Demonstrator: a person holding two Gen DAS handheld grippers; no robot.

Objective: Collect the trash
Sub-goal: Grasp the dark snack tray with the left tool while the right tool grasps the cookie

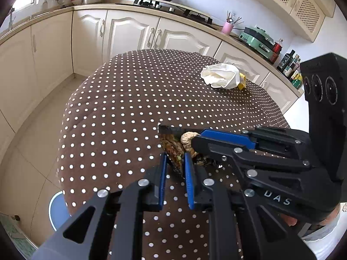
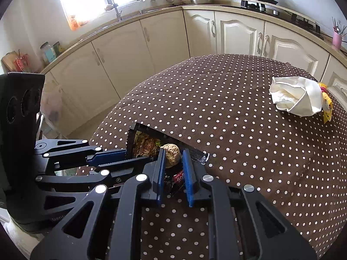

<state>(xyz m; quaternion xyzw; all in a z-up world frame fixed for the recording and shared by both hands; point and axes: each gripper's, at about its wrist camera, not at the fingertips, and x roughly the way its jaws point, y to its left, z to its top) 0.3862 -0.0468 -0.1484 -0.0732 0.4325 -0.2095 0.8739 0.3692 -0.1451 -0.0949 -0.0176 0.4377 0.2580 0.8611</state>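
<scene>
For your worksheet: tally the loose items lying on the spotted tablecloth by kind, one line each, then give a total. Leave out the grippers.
Snack wrappers: 2, dark wrapper and yellow wrapper
Walnuts: 1, walnut
White crumpled wads: 1, white wad
Total: 4

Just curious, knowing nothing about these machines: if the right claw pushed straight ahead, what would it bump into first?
Probably the walnut between the right claw fingers, with the dark wrapper just behind it; depth is unclear.

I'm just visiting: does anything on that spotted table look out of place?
Yes. A crumpled white cloth lies bunched at the far edge, hiding a yellow wrapper. Nearer, a walnut sits on a torn snack packet.
</scene>
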